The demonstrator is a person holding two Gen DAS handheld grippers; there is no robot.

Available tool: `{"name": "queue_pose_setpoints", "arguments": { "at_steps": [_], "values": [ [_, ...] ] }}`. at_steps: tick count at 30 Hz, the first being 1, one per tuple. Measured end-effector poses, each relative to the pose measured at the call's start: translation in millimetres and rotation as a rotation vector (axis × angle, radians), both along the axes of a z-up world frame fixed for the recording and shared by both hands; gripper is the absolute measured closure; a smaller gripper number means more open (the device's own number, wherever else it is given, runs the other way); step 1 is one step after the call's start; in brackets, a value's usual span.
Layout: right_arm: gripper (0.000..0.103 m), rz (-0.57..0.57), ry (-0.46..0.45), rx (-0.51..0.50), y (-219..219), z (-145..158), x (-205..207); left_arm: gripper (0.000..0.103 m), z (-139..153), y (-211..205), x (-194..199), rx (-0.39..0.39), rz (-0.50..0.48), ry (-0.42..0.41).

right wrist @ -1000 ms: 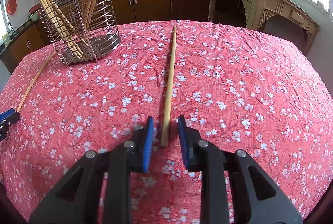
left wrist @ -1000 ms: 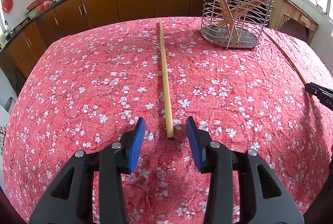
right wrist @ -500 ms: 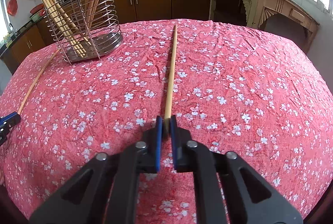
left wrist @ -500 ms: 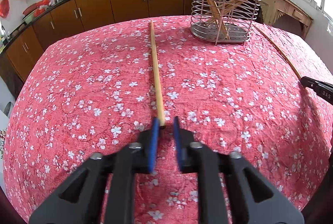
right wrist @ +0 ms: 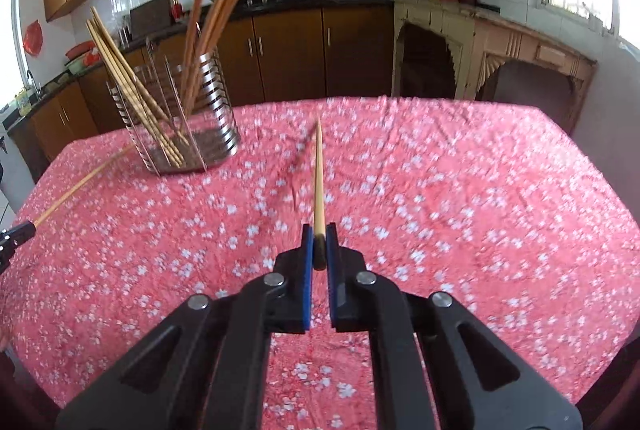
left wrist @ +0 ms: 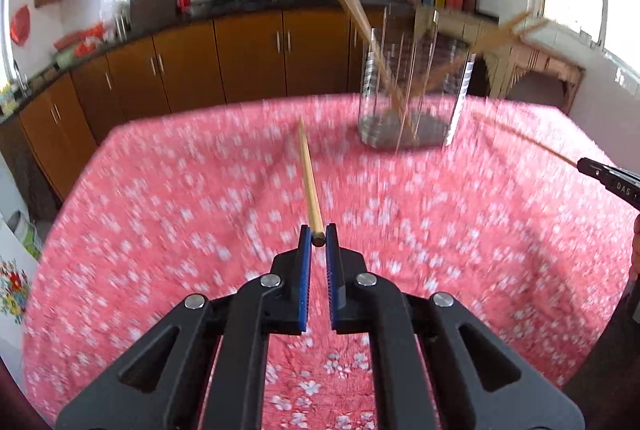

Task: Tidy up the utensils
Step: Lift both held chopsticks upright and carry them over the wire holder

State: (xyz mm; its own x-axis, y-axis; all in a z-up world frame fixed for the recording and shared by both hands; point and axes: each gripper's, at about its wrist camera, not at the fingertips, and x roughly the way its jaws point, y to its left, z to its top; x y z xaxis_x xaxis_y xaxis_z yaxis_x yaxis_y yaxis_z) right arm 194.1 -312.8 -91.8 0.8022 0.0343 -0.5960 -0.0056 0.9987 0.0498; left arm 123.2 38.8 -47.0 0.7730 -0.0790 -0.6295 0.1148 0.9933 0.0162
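My left gripper (left wrist: 318,239) is shut on the near end of a long wooden chopstick (left wrist: 309,177) and holds it above the red floral tablecloth (left wrist: 160,214). My right gripper (right wrist: 319,242) is shut on the near end of a second wooden chopstick (right wrist: 319,178), also lifted off the cloth. A wire utensil holder (left wrist: 412,98) with several chopsticks stands at the far side of the table; in the right wrist view the holder (right wrist: 180,118) is at the far left. Each gripper's tip with its chopstick shows at the edge of the other's view: right gripper (left wrist: 608,179), left gripper (right wrist: 16,235).
Brown kitchen cabinets (left wrist: 240,58) and a dark counter run behind the table. A carved wooden side table (right wrist: 500,62) stands at the right near the window. The tablecloth falls away at the far and side edges.
Both grippers closed on their chopsticks and lifted them off the cloth. The views have tilted up, so more of the wall and upper cabinets shows.
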Motion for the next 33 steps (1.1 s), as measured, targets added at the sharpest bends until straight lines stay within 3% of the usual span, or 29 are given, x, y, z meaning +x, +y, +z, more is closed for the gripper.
{"name": "queue_pose_setpoints", "arguments": {
  "at_steps": [7, 13, 24, 33],
  "values": [
    [0.096, -0.006, -0.184, 0.01, -2.7, 56.0, -12.1, 0.096, 54.3, 10.3, -4.6, -0.071, 0.04, -0.157],
    [0.096, -0.006, -0.294, 0.025, -3.4, 98.6, -7.4, 0.096, 91.5, 21.6, 13.4, -0.132, 0.096, -0.242],
    [0.096, 0.036, -0.365, 0.087, 0.1, 154.2, 11.1, 0.096, 134.3, 24.6, 37.9, -0.156, 0.131, -0.323],
    [0.096, 0.113, -0.368, 0.091, 19.0, 168.3, 8.8, 0.096, 143.9, 18.9, 33.7, -0.144, 0.111, -0.35]
  ]
}}
